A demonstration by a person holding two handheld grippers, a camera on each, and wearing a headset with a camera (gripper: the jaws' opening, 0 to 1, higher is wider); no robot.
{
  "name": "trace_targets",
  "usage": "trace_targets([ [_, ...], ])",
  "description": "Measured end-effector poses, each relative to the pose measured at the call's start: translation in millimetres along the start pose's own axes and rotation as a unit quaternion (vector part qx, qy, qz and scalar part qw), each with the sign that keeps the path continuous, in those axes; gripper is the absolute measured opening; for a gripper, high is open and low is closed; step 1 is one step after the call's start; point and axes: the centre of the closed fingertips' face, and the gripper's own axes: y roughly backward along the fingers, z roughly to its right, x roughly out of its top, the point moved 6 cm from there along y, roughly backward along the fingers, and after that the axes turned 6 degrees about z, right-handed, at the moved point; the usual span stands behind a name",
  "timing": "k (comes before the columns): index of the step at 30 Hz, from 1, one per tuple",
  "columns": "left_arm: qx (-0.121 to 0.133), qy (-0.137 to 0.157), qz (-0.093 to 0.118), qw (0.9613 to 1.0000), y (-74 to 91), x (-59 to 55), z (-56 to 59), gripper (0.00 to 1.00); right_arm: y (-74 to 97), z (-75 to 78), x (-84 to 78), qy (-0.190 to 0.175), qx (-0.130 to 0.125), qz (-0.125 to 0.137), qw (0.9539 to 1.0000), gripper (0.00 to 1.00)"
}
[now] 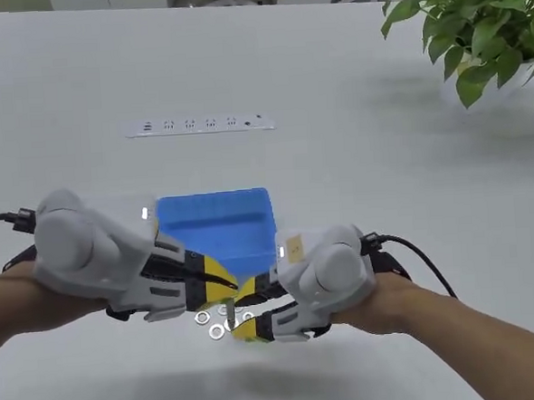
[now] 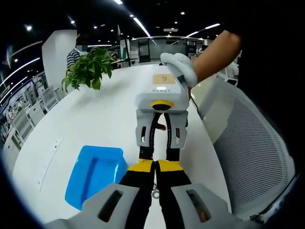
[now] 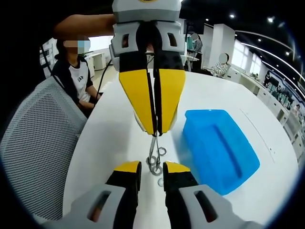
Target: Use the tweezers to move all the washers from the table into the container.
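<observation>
Nearest, the right gripper (image 1: 246,332) and left gripper (image 1: 229,284) meet over washers (image 1: 217,331) on the table (image 1: 354,140), just before the blue container (image 1: 216,223); bare table opens beyond. Left gripper view: its jaws are clenched. Right gripper view: tweezers (image 3: 153,148), grasped by the left jaws, point tip-down at washers; right jaws stand parted beside them.

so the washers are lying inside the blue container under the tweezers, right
Not inside it. The washers lie on the white table beside the blue container, under the tweezers. The head view shows this.
</observation>
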Motion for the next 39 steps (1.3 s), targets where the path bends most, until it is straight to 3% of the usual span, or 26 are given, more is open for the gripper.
trace_targets([
  [20,-0.006,-0.002,-0.009,0.9999,-4.5,1.2,3.0,0.05,-6.5,1.0,-0.8,0.001,0.013,-0.004,0.9999,0.11],
  [39,-0.002,0.000,-0.009,1.0000,-2.3,-1.6,2.4,0.06,-7.6,1.4,-0.1,-0.018,0.006,-0.007,0.9998,0.08],
])
